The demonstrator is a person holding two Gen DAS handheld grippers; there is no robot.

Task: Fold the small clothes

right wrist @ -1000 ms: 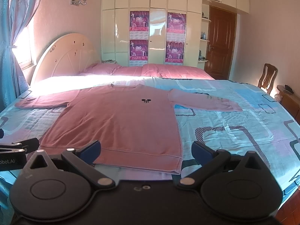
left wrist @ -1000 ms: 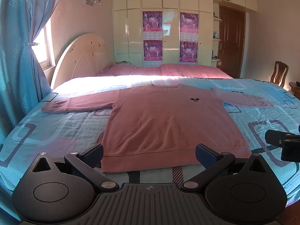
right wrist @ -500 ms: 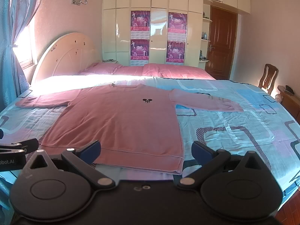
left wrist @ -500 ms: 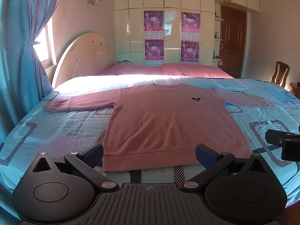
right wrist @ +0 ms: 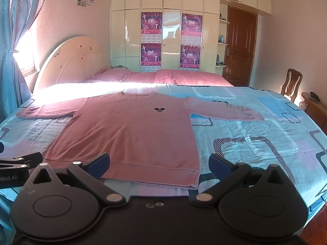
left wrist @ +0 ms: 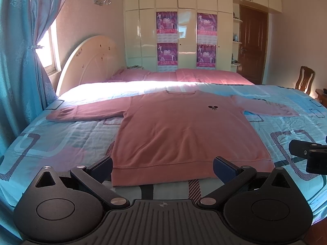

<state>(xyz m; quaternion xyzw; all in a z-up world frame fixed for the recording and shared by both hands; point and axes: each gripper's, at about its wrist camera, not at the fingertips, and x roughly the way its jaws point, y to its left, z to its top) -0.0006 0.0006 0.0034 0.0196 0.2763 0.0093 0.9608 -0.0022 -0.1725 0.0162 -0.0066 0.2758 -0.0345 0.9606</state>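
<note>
A pink sweater (left wrist: 184,130) lies flat, sleeves spread, in the middle of the frame on a blue patterned bed (left wrist: 67,138). At the bottom of each view, the left gripper (left wrist: 162,164) and right gripper (right wrist: 158,160) hover before its hem, jaws wide and holding nothing.

Both cameras slightly higher and nearer over the pink sweater (left wrist: 184,130).

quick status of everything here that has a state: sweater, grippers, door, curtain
pink long-sleeved sweater: unfolded, flat on the bed, both sleeves out
left gripper: open, holding nothing
right gripper: open, holding nothing
brown wooden door: closed
blue curtain: tied back
</note>
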